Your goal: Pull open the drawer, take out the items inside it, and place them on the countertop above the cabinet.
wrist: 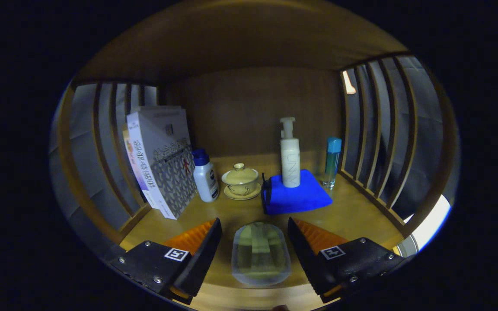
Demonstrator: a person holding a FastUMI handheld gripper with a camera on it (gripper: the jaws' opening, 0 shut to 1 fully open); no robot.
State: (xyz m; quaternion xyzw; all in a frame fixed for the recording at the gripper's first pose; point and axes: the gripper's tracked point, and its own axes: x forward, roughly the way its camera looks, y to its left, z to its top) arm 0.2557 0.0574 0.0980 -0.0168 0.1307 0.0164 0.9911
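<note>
A clear, rounded plastic box [261, 255] lies flat on the wooden countertop [352, 216], close to its front edge. It sits between the two fingers of my gripper [254, 220], which is open. A narrow gap shows on each side of the box, so neither finger presses on it.
Beyond the fingers stand a blue folded cloth [296, 196] with a white pump bottle [290, 157] on it, a lidded tea cup on a saucer [241, 181], a white bottle with a blue cap [205, 176] and a blue-capped clear bottle [332, 162]. Upright boxes [162, 160] lean at the left. Slatted wooden walls [378, 129] close both sides.
</note>
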